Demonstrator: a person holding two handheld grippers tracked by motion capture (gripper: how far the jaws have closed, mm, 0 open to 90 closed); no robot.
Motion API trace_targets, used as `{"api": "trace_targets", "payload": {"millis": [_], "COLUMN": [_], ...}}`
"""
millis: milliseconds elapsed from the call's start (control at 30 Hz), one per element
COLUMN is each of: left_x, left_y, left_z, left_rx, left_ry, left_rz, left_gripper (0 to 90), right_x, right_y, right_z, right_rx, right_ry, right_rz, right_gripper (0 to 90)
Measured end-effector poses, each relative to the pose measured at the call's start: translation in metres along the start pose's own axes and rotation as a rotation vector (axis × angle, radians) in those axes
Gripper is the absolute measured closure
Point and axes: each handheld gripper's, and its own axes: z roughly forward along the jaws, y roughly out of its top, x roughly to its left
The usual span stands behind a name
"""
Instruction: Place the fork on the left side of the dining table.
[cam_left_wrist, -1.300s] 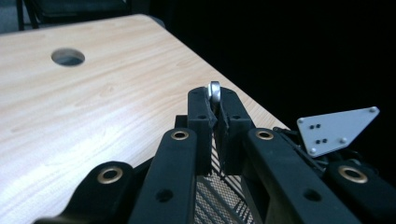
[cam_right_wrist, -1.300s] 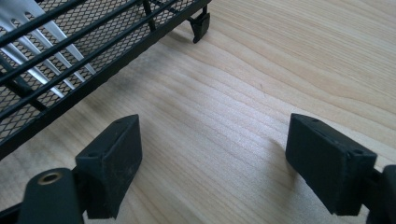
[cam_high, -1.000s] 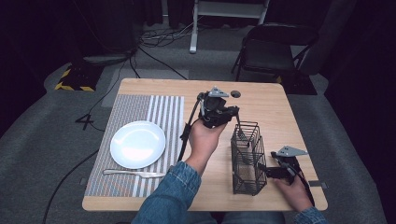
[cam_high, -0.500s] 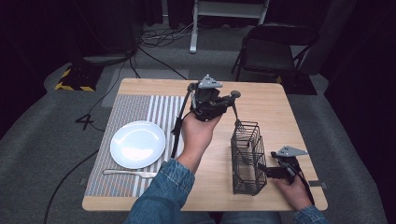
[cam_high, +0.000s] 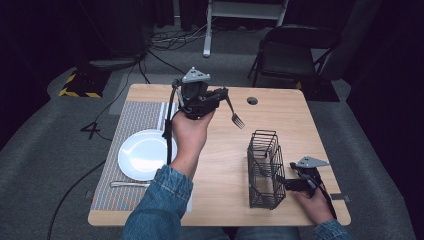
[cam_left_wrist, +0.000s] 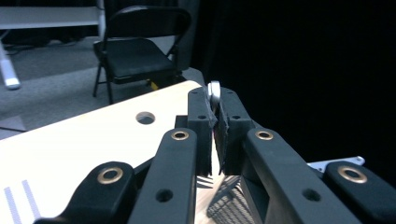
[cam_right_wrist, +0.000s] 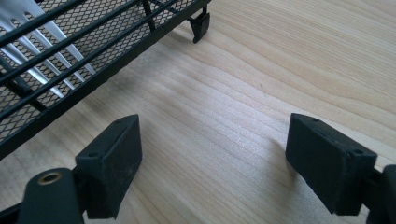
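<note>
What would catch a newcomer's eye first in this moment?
The left gripper, raised above the table's far middle, is shut on a fork whose tines hang down to its right. Next, the black wire basket near the front right, with the right gripper open on the wood beside it.

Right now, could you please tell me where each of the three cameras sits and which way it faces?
High view: above the person's side, looking forward and down on the light wooden table; both forearms show.
Left gripper view: on the left gripper, looking across the table's far edge; its jaws pinch a silver metal fork.
Right gripper view: on the right gripper, looking down at the tabletop.
Shared: the black wire mesh caddy shows in all views.
</note>
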Motion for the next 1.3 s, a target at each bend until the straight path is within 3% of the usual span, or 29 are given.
{"api": "trace_targets", "payload": {"millis": [367, 500, 733, 900, 1033, 1300], "left_x": [0.038, 0.057, 0.074, 0.086, 0.097, 0.119], "left_y": [-0.001, 0.006, 0.013, 0.016, 0.018, 0.014], "left_z": [-0.019, -0.032, -0.044, -0.046, -0.052, -0.060], "left_rx": [-0.022, -0.022, -0.031, -0.029, -0.006, -0.001], "left_ry": [0.110, 0.179, 0.231, 0.232, 0.228, 0.241], "left_rz": [-0.060, -0.057, -0.061, -0.071, -0.044, -0.062], "left_gripper": [85.9, 85.9, 85.9, 85.8, 85.8, 85.8], "right_x": [0.000, 0.000, 0.000, 0.000, 0.000, 0.000], "right_y": [0.000, 0.000, 0.000, 0.000, 0.000, 0.000], "right_z": [0.000, 0.000, 0.000, 0.000, 0.000, 0.000], "right_rx": [0.000, 0.000, -0.001, 0.000, 0.000, -0.001], "right_ry": [0.000, -0.001, -0.001, -0.005, -0.006, -0.011], "right_rz": [0.000, 0.000, -0.001, 0.003, 0.003, 0.008], "right_gripper": [18.6, 18.6, 18.6, 18.4, 18.4, 18.4]}}
